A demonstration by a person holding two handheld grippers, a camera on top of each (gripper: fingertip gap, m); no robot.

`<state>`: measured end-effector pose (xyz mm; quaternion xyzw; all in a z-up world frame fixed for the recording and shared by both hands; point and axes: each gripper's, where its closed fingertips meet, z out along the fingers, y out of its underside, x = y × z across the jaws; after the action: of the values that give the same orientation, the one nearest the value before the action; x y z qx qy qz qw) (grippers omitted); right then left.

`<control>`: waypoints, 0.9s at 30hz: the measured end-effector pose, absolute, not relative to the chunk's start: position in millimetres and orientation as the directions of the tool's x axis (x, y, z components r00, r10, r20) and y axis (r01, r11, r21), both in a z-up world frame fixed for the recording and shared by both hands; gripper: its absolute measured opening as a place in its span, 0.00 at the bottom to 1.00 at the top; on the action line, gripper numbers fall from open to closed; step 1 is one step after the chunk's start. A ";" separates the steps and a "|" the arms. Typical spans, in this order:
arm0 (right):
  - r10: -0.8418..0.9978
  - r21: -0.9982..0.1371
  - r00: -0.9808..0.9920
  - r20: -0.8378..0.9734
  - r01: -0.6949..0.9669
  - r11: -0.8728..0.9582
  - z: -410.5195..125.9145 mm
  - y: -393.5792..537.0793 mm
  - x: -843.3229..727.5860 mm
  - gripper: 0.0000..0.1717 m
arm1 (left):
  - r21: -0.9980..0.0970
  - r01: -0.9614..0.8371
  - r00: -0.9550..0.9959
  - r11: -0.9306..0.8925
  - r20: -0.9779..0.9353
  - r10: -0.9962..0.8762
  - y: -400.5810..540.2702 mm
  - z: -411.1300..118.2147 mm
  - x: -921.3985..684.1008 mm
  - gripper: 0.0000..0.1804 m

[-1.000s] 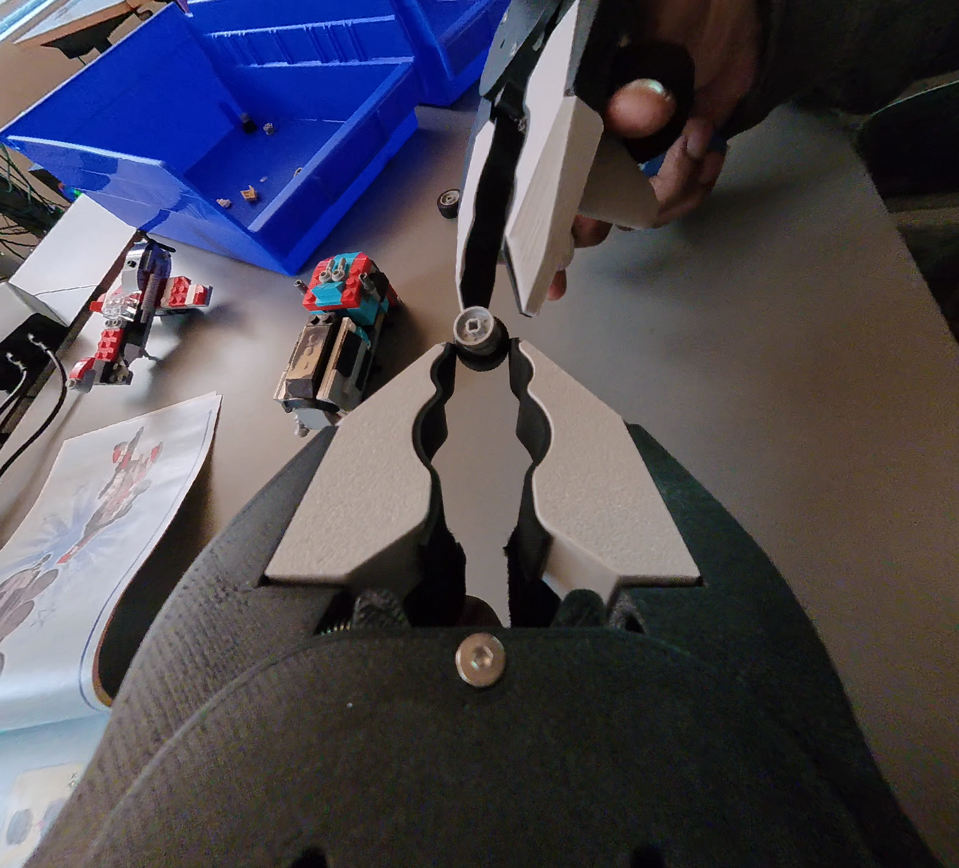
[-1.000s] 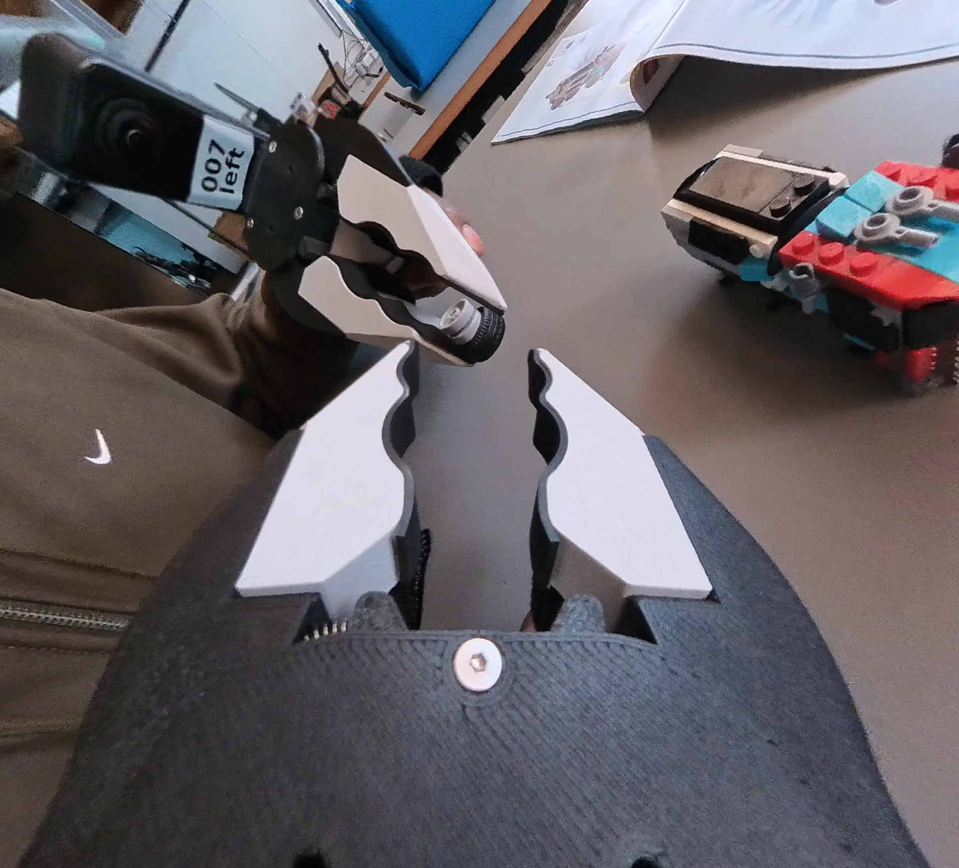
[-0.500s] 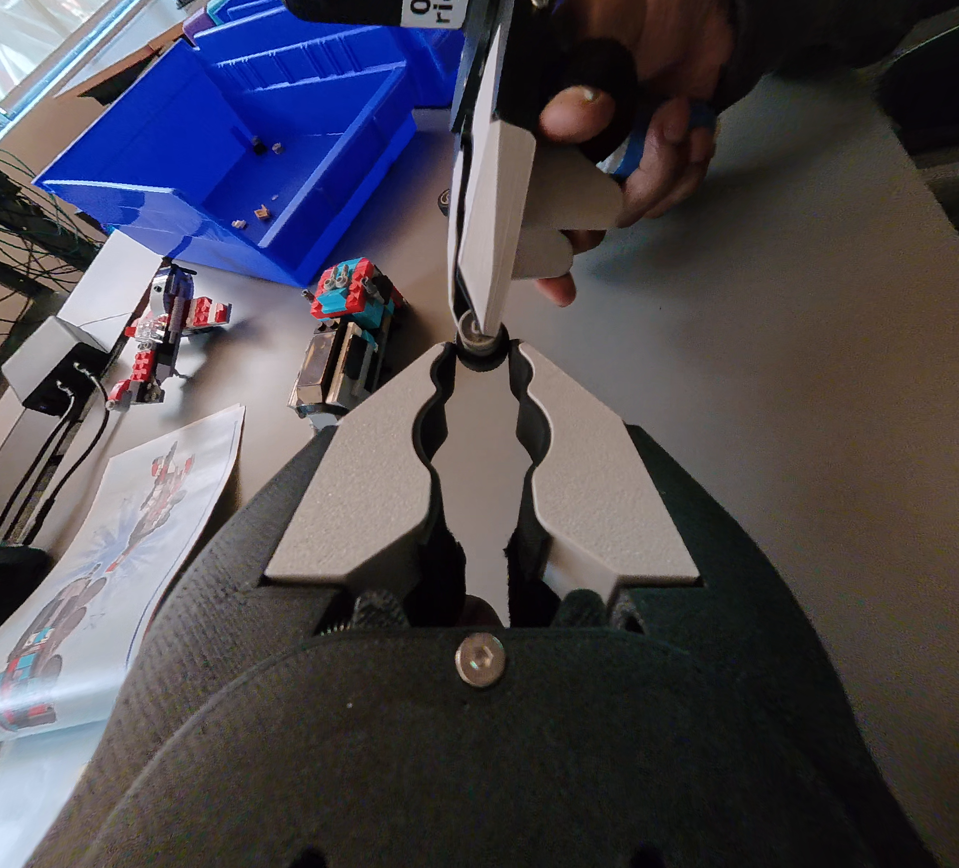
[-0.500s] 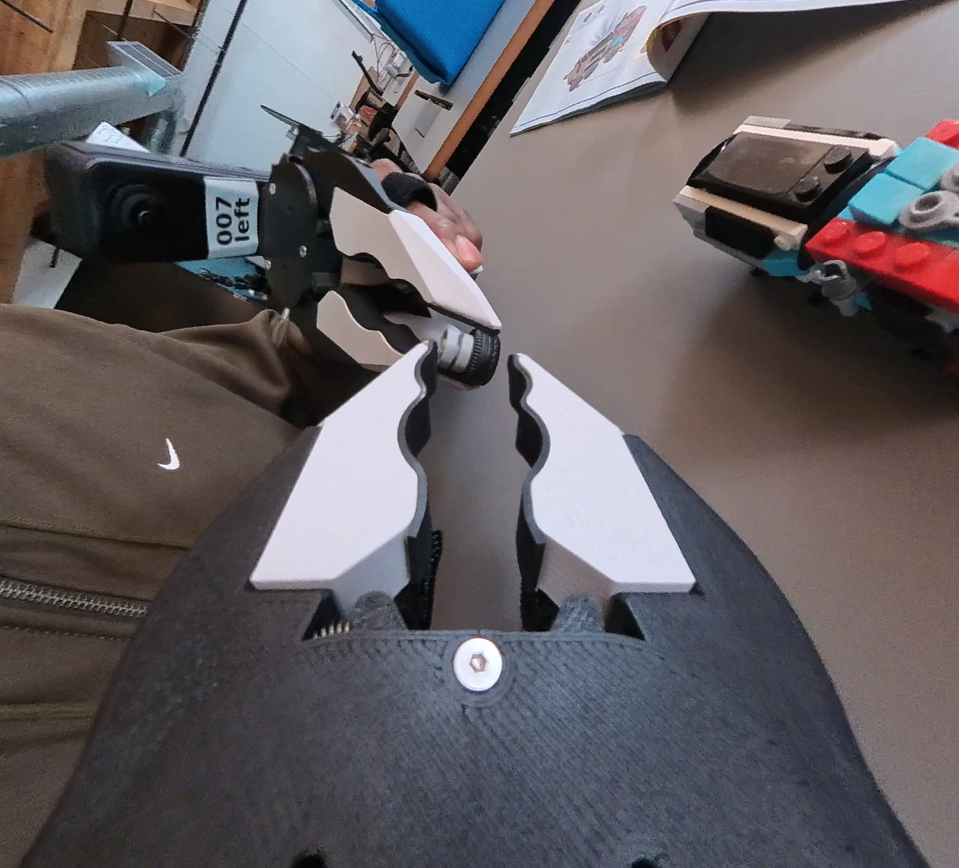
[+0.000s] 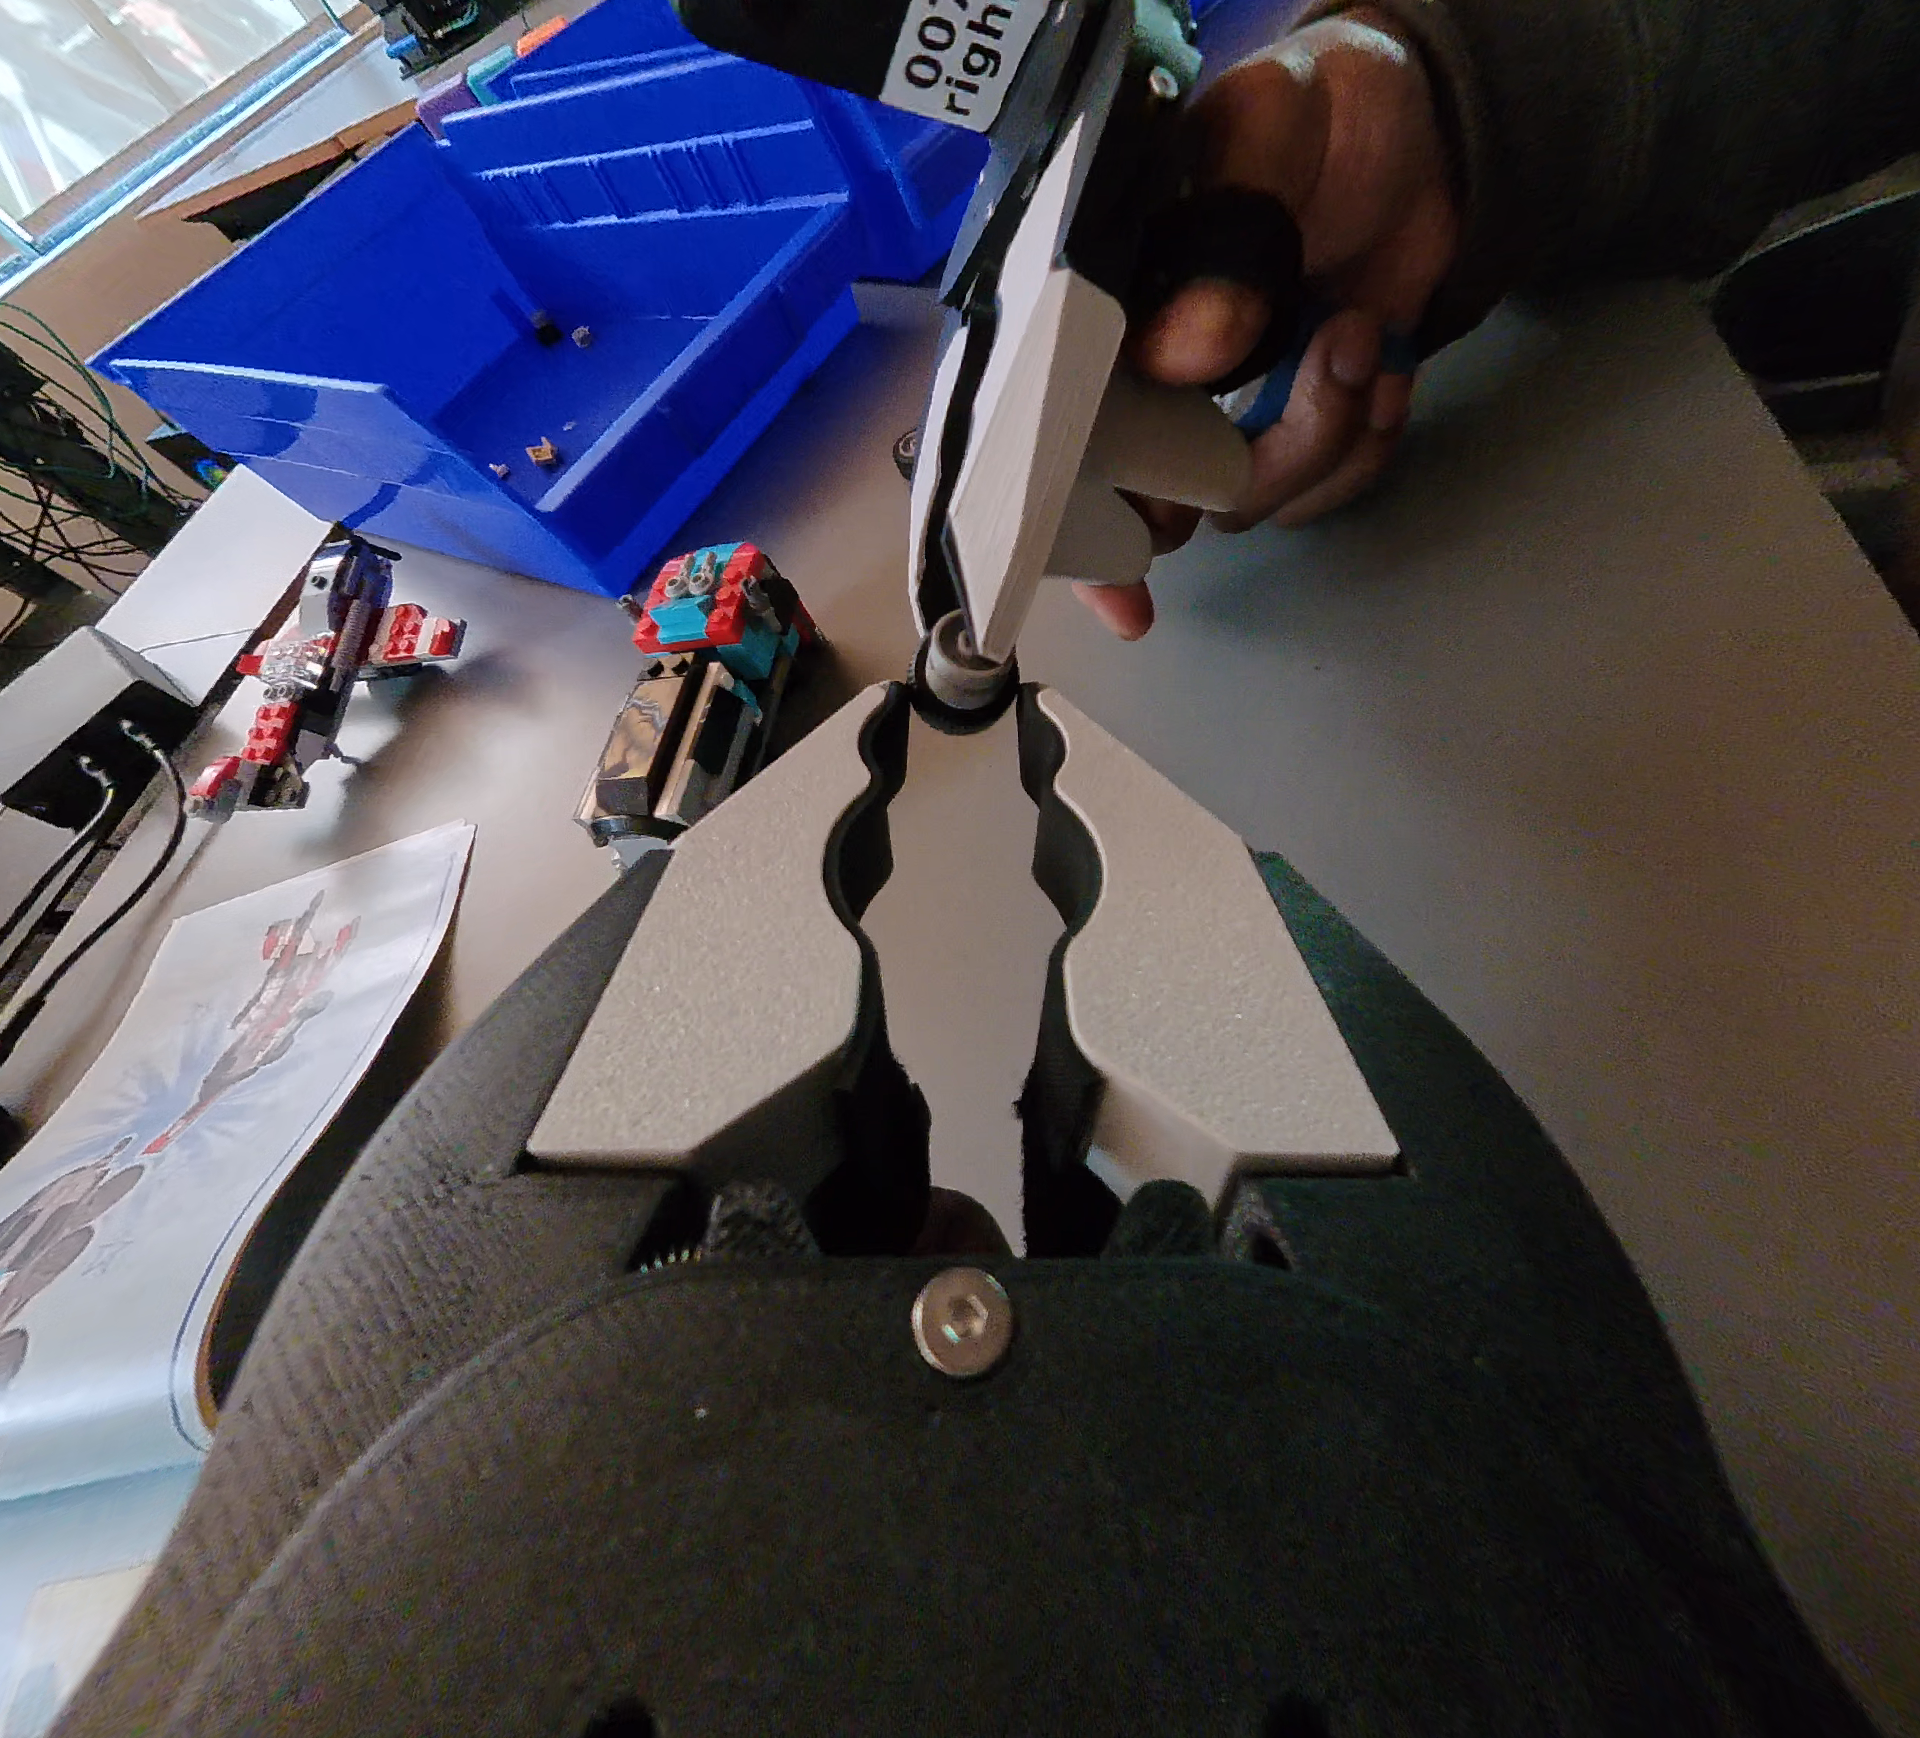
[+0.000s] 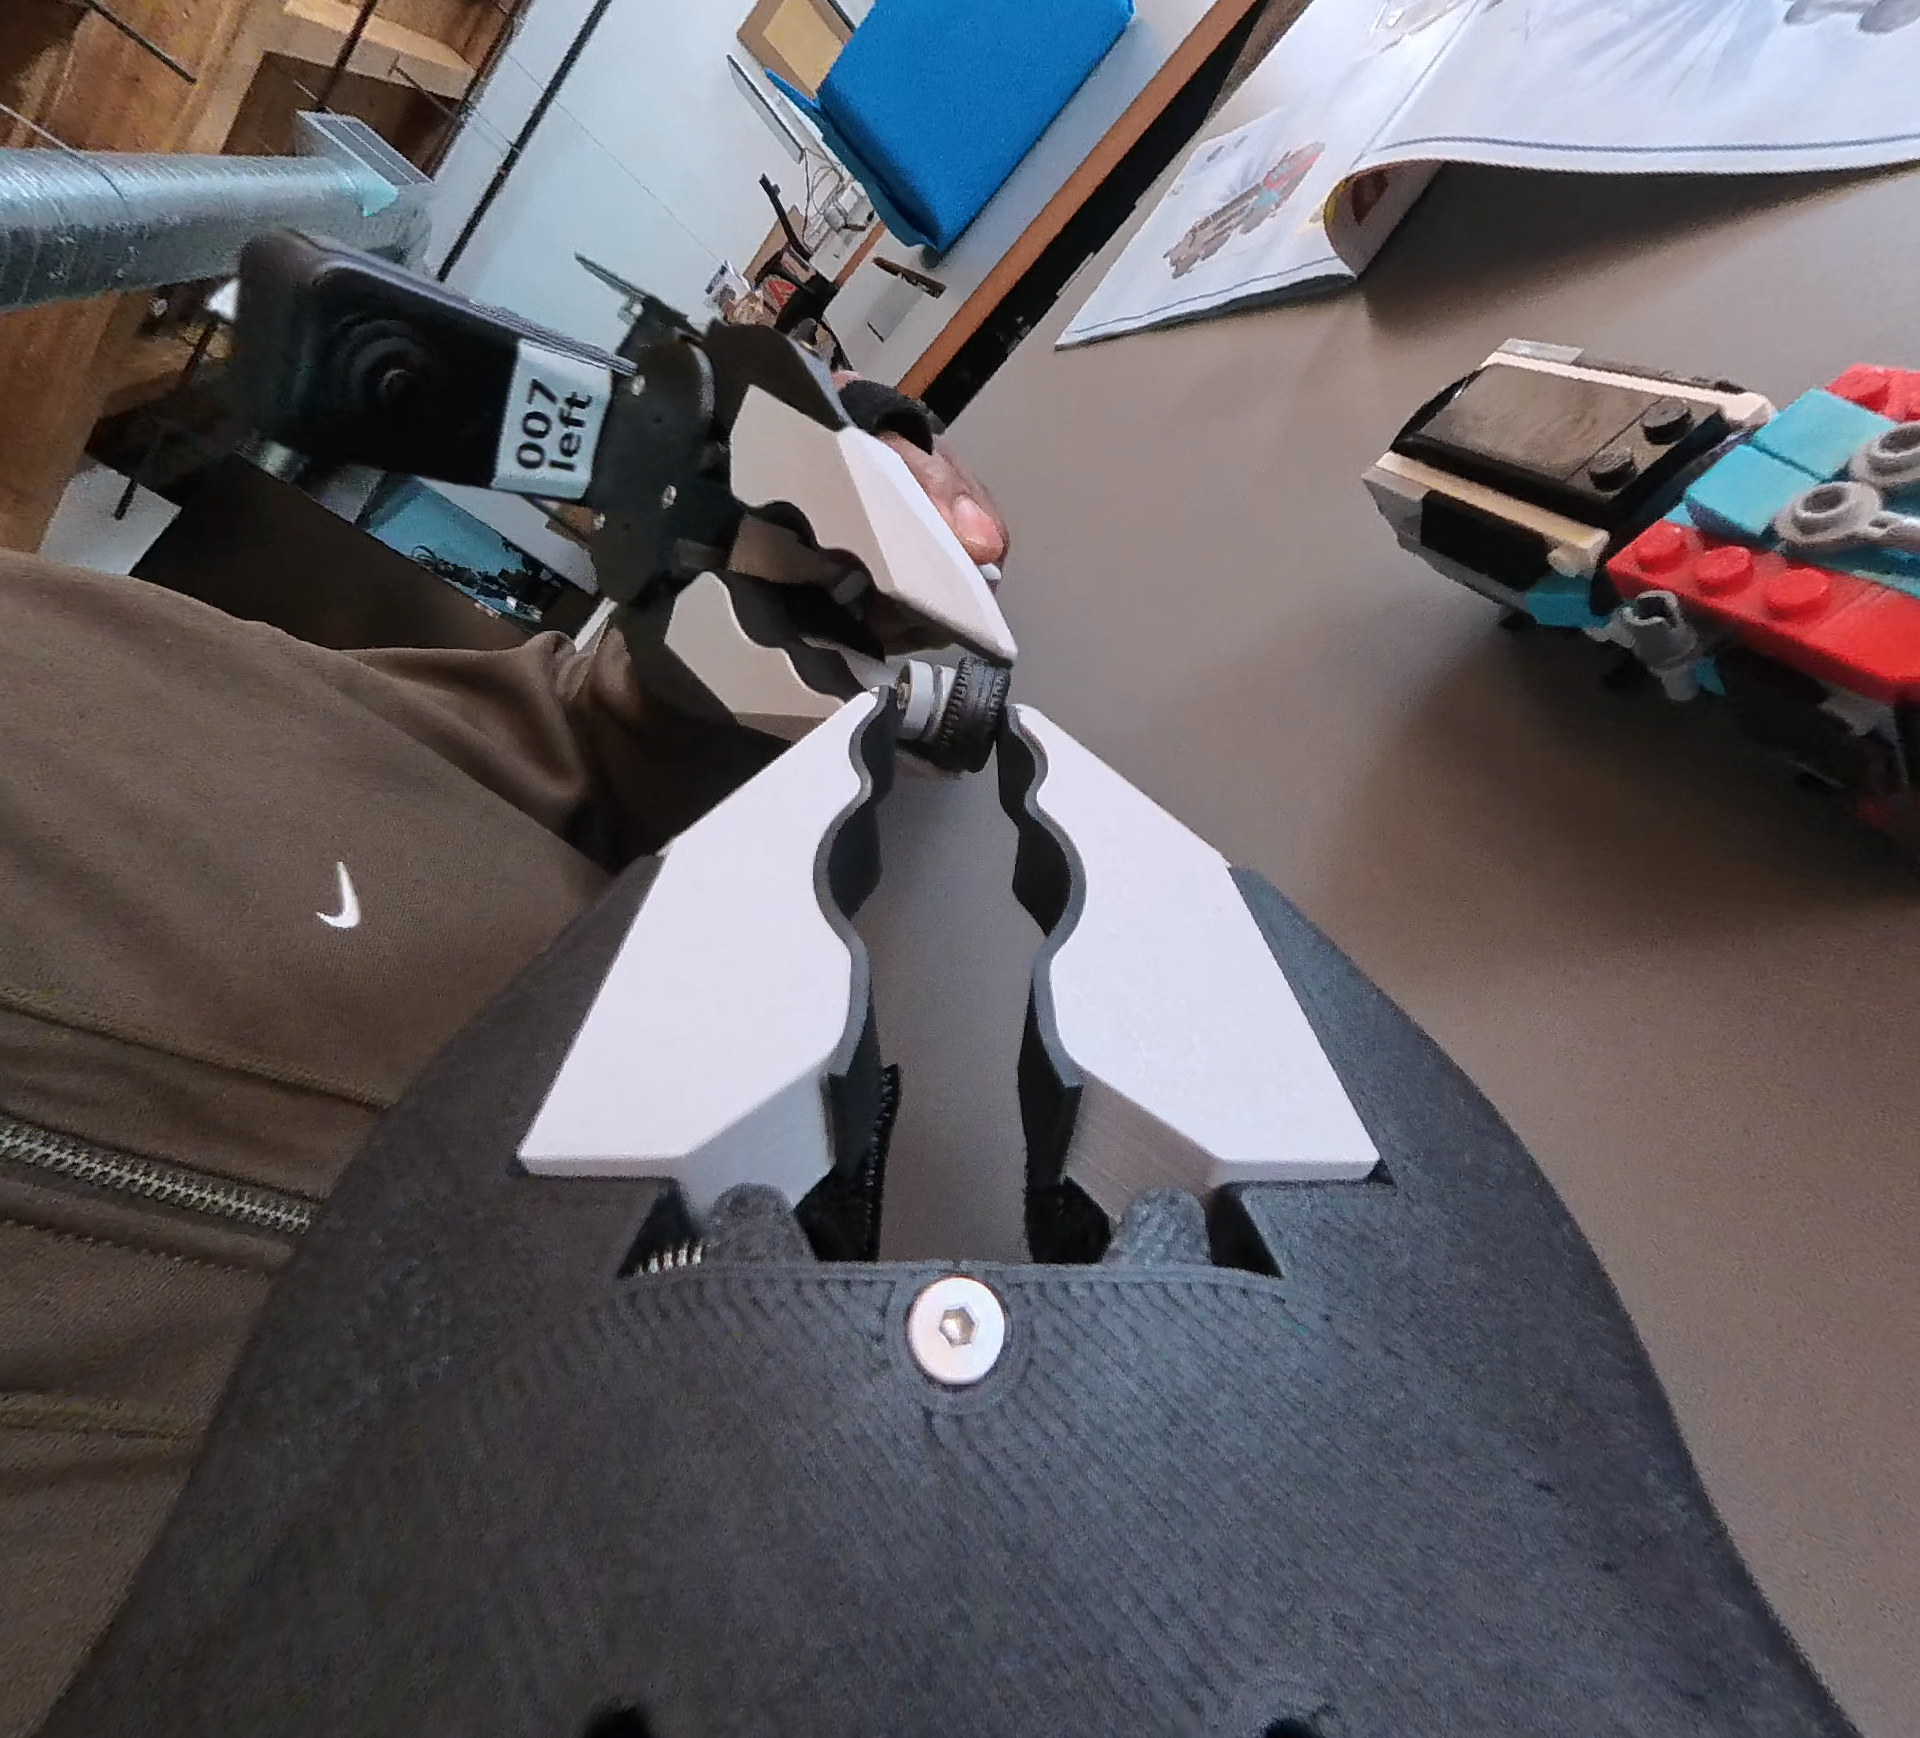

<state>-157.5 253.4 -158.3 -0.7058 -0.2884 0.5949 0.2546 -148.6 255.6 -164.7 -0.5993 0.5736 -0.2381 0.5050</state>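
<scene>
The left gripper (image 5: 961, 696) has its two fingertips clamped on a small toy wheel (image 5: 958, 686), one pad on each side of the black ribbed tyre. The right gripper (image 6: 940, 732) meets it from the other side and is closed on the same wheel (image 6: 951, 722): one pad presses on the light grey hub, the other on the tyre face. So the wheel is caught between both tongs at once, crosswise, and it hangs in the air above the grey table (image 5: 1455, 857), touching nothing else. I judge that this double hold keeps the tiny part steady and stops it from turning in either grip.

The wheel is small and round, with a black rubber tyre with fine tread and a light grey hub that sticks out on one side; the hub has a hole in its middle.

Near to the left of the grippers a brick-built toy vehicle (image 5: 707, 701) in red, teal and black stands on the table. Farther left lies a red and white brick model (image 5: 322, 680), and an open instruction booklet (image 5: 208, 1117). Behind them stand blue plastic bins (image 5: 499, 317), with a few loose small pieces inside.
</scene>
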 end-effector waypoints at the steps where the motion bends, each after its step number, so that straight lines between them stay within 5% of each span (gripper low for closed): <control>1: 0.712 -0.705 0.118 -0.693 0.096 -0.702 -156.7 253.8 -156.9 0.10 | -0.886 -0.435 0.230 0.162 -0.284 -0.931 255.6 -163.2 -148.8 0.12; 5: 0.728 -0.726 0.072 -0.682 0.053 -0.686 -145.7 254.3 -153.4 0.10 | -0.926 -0.365 0.237 0.090 -0.186 -0.953 255.7 -156.9 -151.2 0.15; 14: 0.815 -0.815 -0.028 -0.579 0.031 -0.578 -127.9 241.7 -148.9 0.10 | -0.905 -0.021 -0.029 -0.424 0.424 -0.905 237.1 -123.8 -150.1 0.25; 27: 0.841 -0.843 -0.051 -0.538 0.048 -0.536 -127.5 237.5 -148.0 0.10 | -0.886 0.000 -0.025 -0.463 0.463 -0.886 236.6 -127.1 -141.0 0.13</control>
<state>-148.0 237.5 -127.5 -0.6119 -0.3632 0.6275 0.3160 -141.0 236.6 -127.1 -0.5971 0.3708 -0.6124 0.3618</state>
